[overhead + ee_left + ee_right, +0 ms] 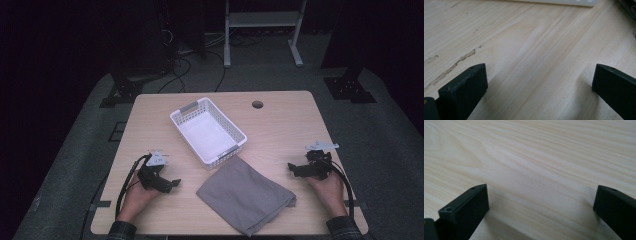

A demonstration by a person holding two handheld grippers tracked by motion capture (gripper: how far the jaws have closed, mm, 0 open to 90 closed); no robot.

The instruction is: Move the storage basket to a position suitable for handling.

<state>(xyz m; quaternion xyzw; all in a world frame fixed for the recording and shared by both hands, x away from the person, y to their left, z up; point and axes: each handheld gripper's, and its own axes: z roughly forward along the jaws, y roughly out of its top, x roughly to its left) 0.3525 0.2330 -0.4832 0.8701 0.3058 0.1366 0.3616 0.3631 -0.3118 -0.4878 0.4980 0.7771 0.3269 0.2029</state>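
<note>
Cloth: I see a grey folded cloth (245, 195) lying flat at the near edge of the table (280, 115), between my two hands, its far corner just short of the basket.
Basket: a white slotted basket (208, 131) sits empty beyond the cloth, turned at an angle, one short end close to the cloth's far corner; I cannot tell whether they touch.
Long axis: I read the cloth's longer run as going from near left to far right, roughly across the line between the grippers.
Left gripper: my left gripper (170, 184) rests low on the wood just left of the cloth, tips aimed at its left edge; jaws spread wide, nothing between them.
Right gripper: my right gripper (293, 169) sits to the right of the cloth, pointing inward; jaws released as wide as they go, gripping nothing.
Nearer hand: I judge both about equally close, so a two-handed pick at opposite edges looks natural.
High view gives: the whole layout, namely cloth, basket and both hands.
Left gripper view gives: bare wood grain between its jaws, with a sliver of the basket's white rim (564, 2) at the top.
Right gripper view gives: plain tabletop between its jaws.
</note>
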